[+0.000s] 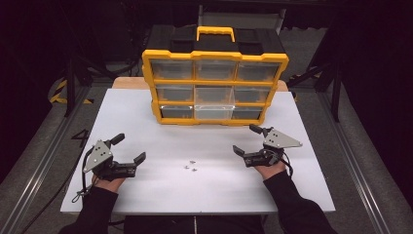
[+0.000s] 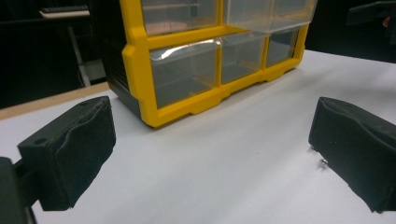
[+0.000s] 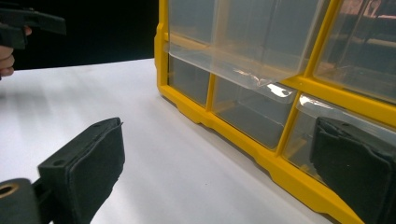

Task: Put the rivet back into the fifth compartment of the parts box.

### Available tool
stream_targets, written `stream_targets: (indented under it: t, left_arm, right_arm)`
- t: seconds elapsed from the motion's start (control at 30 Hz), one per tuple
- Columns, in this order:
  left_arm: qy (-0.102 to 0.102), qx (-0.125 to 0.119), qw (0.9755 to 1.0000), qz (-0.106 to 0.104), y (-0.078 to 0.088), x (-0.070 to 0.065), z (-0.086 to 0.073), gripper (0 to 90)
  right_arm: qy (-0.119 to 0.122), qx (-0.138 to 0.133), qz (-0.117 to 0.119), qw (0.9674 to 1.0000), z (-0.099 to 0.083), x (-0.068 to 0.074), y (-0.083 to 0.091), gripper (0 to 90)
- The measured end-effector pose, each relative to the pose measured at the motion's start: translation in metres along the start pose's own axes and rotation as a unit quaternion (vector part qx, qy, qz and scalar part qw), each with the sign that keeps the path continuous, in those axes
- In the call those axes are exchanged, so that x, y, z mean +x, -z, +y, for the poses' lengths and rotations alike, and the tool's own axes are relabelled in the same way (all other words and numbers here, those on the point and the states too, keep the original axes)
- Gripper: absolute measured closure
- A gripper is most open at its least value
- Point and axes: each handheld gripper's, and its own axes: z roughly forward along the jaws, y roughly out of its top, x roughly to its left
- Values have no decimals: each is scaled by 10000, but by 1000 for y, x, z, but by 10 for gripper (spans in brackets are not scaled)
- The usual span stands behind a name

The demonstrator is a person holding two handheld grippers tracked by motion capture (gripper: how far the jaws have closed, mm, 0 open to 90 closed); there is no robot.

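Screws (image 1: 190, 166), three or four small ones, lay loose on the white tabletop (image 1: 146, 117) between my two claws, well short of the yellow organizer (image 1: 214, 87) at the back. My left claw (image 1: 130, 147) and my right claw (image 1: 245, 138) both rested on the tabletop with jaws spread wide and nothing between them. I judged this the outset of the job: nothing was picked up yet, and the middle drawer (image 1: 213, 111) of the bottom row stood pulled out a little, likely the place the screws belonged. My next move called for lowering one claw over a single screw and pinching finely, since such tiny parts slip or scatter easily on a smooth surface.

From above I could see the whole cluster and both claws. My left gripper view showed one screw (image 2: 322, 162) just beside its right-hand pad, near the tabletop. My right gripper view looked along the organizer's front (image 3: 280, 172), where the protruding clear drawer (image 3: 243, 42) overhung the row below.
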Motion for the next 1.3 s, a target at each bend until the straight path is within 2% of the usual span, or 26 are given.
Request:
stream_targets:
  t: [0.1,0.2,0.37,0.5,0.53,0.7,0.83,0.97,1.03,1.07,1.1,1.17,1.27,1.3]
  left_arm:
    - [140,130,9998,14,-2,-5,-4,13]
    - [97,114,9999,9,-2,-5,-3,5]
    - [177,99,9998,17,-2,-2,-3,4]
    - [241,117,9996,53,-1,-1,-2,6]
    - [313,88,9995,40,-3,1,-2,8]
    - [296,110,9994,115,-8,8,1,10]
    - [338,85,9993,95,-6,11,2,10]
    - [297,86,9995,71,-5,11,3,10]
    - [258,87,9996,66,-5,10,3,10]
    - [258,87,9996,66,-5,10,3,10]
    - [213,109,9997,68,-4,8,3,10]
    - [120,194,9997,74,-3,6,3,9]
    - [10,230,9997,106,-2,3,4,9]
    - [-1,250,9996,109,-2,2,4,9]
  right_arm:
    - [-63,72,4,10000,0,-4,-2,35]
    - [-83,41,37,10000,3,-6,-2,34]
    - [-94,72,132,9998,10,-4,-3,25]
    - [-155,144,320,9993,17,0,-12,19]
    - [-189,188,539,9982,22,5,-22,19]
    - [-109,279,743,9968,32,12,-39,19]
    - [-61,524,885,9947,41,17,-53,0]
    - [188,867,1120,9897,50,25,-67,0]
    - [372,1030,1146,9874,56,29,-72,0]
    - [372,1030,1146,9874,56,29,-72,0]
    - [413,1132,1152,9860,58,31,-73,1]
    - [593,1444,1278,9794,68,35,-78,22]
    - [729,1687,1372,9733,77,37,-81,28]
    - [787,1808,1419,9701,81,37,-83,28]
